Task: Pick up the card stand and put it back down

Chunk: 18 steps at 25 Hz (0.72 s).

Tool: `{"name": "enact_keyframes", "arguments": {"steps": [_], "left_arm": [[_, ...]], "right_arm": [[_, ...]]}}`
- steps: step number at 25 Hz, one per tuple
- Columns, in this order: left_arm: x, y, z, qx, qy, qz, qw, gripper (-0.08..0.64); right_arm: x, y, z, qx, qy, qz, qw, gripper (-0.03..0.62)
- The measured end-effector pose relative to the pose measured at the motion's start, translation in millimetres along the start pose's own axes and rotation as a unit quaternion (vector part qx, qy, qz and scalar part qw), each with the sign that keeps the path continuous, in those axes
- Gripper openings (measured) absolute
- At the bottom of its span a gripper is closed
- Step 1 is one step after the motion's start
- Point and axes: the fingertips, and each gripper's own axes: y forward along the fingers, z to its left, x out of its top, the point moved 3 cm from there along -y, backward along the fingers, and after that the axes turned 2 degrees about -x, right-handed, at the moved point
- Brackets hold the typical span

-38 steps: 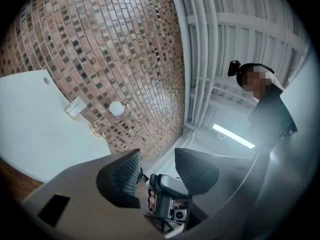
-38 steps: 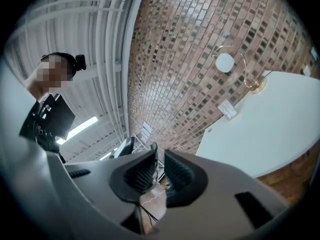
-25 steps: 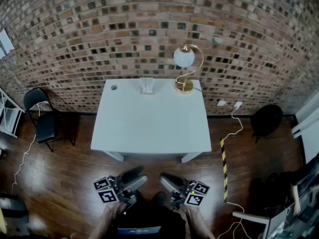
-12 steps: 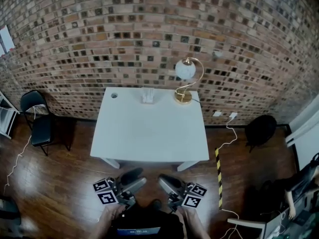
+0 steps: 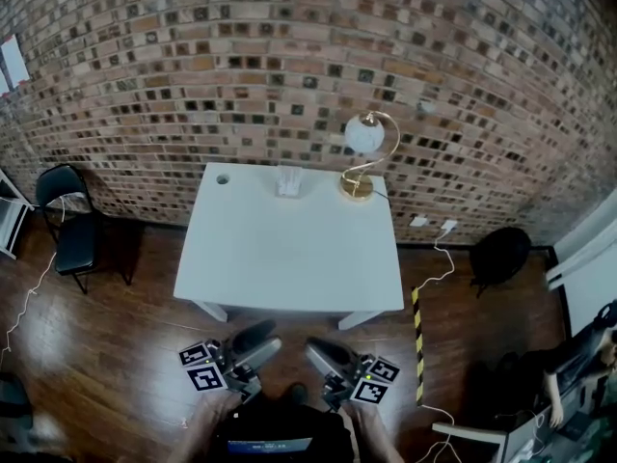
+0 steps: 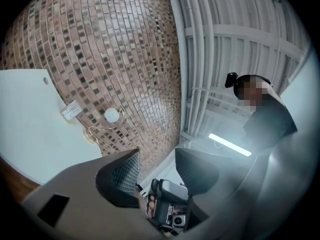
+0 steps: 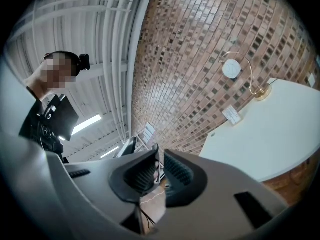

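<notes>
My head camera looks steeply down from well back, with the white table (image 5: 289,249) at twelve o'clock against the brick wall (image 5: 289,56). The cameras on my left gripper (image 5: 256,341) and right gripper (image 5: 321,352) tilt up toward the ceiling (image 7: 95,44). All three views share the table, wall and lamp (image 5: 364,135).

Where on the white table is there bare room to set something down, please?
The table is bare across its whole front and middle. Only the back edge by the wall is taken: a small hole back left, the card stand mid-back, the lamp back right. Free gaps lie between those three.
</notes>
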Motion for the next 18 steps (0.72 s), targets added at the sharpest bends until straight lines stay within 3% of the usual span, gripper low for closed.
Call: {"name": "enact_keyframes", "arguments": {"steps": [9, 18], "left_arm": [[-1, -11, -4, 0.006, -0.005, -0.005, 1.0000, 0.215], [-8, -19, -8, 0.014, 0.007, 0.018, 0.9997, 0.215]], "right_arm": [[-5, 10, 12, 0.011, -0.009, 0.016, 1.000, 0.055], [-16, 19, 17, 0.020, -0.010, 0.032, 0.999, 0.051]]}}
